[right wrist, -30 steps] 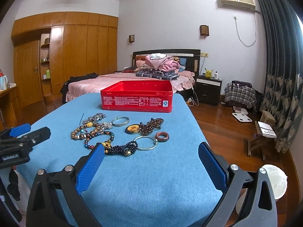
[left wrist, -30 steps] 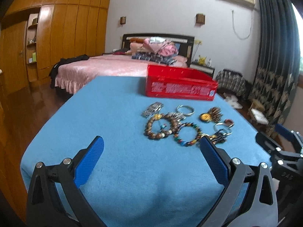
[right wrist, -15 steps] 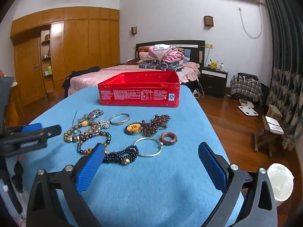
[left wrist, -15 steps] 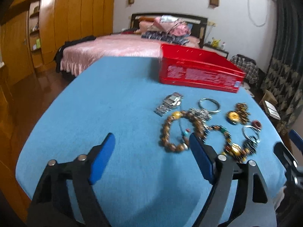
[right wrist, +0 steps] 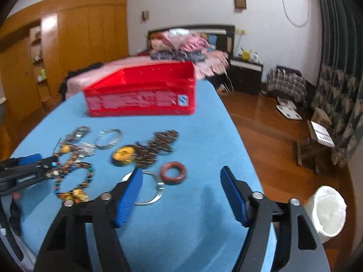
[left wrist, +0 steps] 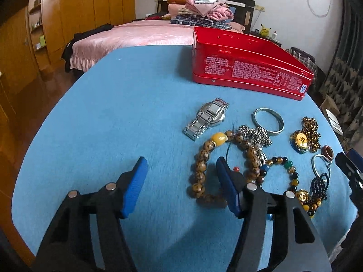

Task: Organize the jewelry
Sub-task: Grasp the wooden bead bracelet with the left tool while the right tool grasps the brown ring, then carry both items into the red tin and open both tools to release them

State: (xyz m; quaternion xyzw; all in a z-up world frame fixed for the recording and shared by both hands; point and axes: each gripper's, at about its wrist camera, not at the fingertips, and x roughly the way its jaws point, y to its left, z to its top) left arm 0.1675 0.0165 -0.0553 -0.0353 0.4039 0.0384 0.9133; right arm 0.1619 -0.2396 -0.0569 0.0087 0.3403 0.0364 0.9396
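Jewelry lies on a blue table (left wrist: 118, 117): a silver watch (left wrist: 207, 117), a silver bangle (left wrist: 268, 121), a brown bead bracelet (left wrist: 204, 158), a coloured bead bracelet (left wrist: 288, 170), a yellow pendant (left wrist: 301, 141) and a red-brown ring (right wrist: 173, 172). A red tin box (left wrist: 247, 72) stands open behind them. My left gripper (left wrist: 179, 181) is open and empty, its right finger over the brown bracelet. My right gripper (right wrist: 181, 195) is open and empty, just in front of the red-brown ring and a thin silver hoop (right wrist: 149, 190).
The table's right edge (right wrist: 249, 158) drops to a wooden floor with a white bin (right wrist: 325, 213) and a small stool (right wrist: 317, 145). A pink bed (left wrist: 136, 36) with piled clothes stands beyond the table. Wooden wardrobes (left wrist: 68, 18) line the left wall.
Both grippers have moved forward and lower toward the jewelry. Their jaws have narrowed a little but stay open. The jewelry and box have not moved.
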